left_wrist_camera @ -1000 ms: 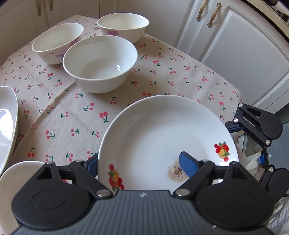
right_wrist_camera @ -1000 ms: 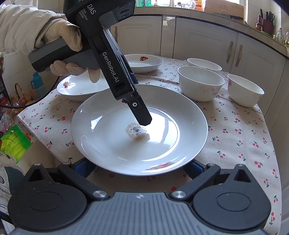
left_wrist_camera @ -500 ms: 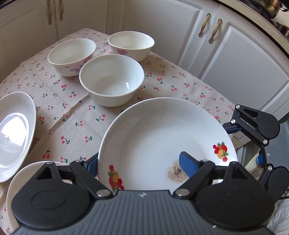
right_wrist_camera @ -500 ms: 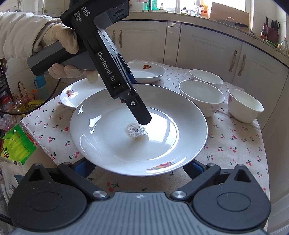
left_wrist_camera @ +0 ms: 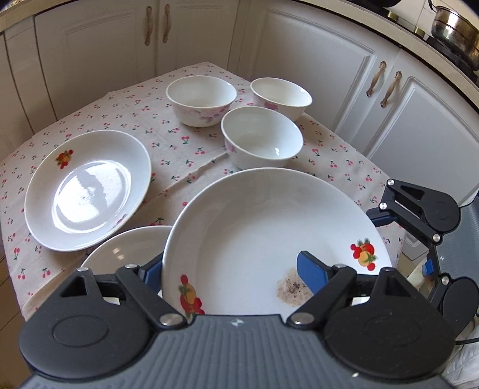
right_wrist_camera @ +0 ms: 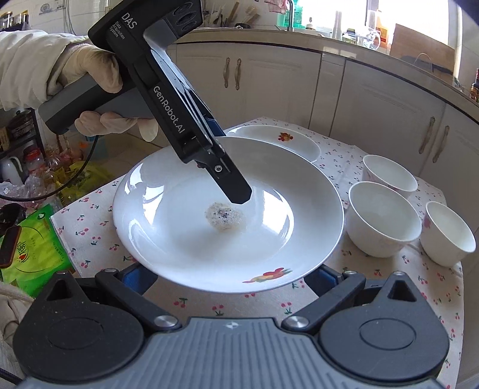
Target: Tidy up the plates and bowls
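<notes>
The left gripper (left_wrist_camera: 230, 270) and right gripper (right_wrist_camera: 229, 276) each clamp opposite rims of the large white plate (right_wrist_camera: 185, 239), lifted above the cherry-print tablecloth (left_wrist_camera: 179, 149). A speckled crumb lump (right_wrist_camera: 223, 216) sits in its glossy well. Two more plates (left_wrist_camera: 83, 191) lie beside; three round porcelain bowls (left_wrist_camera: 260, 140) stand empty beyond.

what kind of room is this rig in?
Most likely a home kitchen: white cabinet doors with curved handles, a steel pot on the stove, a cluttered counter with bottles.
</notes>
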`<state>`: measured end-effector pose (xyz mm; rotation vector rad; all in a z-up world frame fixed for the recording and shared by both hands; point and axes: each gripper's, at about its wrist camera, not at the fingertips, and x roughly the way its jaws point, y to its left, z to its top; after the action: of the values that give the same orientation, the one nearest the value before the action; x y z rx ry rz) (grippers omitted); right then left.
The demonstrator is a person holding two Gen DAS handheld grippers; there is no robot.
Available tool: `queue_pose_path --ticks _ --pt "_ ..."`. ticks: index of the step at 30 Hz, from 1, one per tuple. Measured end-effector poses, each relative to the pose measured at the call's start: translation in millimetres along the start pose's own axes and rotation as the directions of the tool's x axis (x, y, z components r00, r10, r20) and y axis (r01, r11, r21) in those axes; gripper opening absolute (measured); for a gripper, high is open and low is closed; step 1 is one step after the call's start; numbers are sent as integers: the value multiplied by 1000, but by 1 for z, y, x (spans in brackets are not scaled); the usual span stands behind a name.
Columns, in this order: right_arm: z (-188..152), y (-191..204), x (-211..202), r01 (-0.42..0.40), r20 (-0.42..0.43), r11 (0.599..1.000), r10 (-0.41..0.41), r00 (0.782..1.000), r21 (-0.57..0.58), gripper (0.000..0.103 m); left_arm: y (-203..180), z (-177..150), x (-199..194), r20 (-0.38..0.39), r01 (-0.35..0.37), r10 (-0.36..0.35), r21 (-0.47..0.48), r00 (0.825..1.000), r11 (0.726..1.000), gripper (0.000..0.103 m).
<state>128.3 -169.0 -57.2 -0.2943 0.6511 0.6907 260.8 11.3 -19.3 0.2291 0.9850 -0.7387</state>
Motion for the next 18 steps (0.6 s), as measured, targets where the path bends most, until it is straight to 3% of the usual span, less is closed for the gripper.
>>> queue_pose_path --ticks 18 --pt "32 23 43 -51 -57 997 47 997 -55 103 54 -35 -8 18 2 0 -115 1000 993 88"
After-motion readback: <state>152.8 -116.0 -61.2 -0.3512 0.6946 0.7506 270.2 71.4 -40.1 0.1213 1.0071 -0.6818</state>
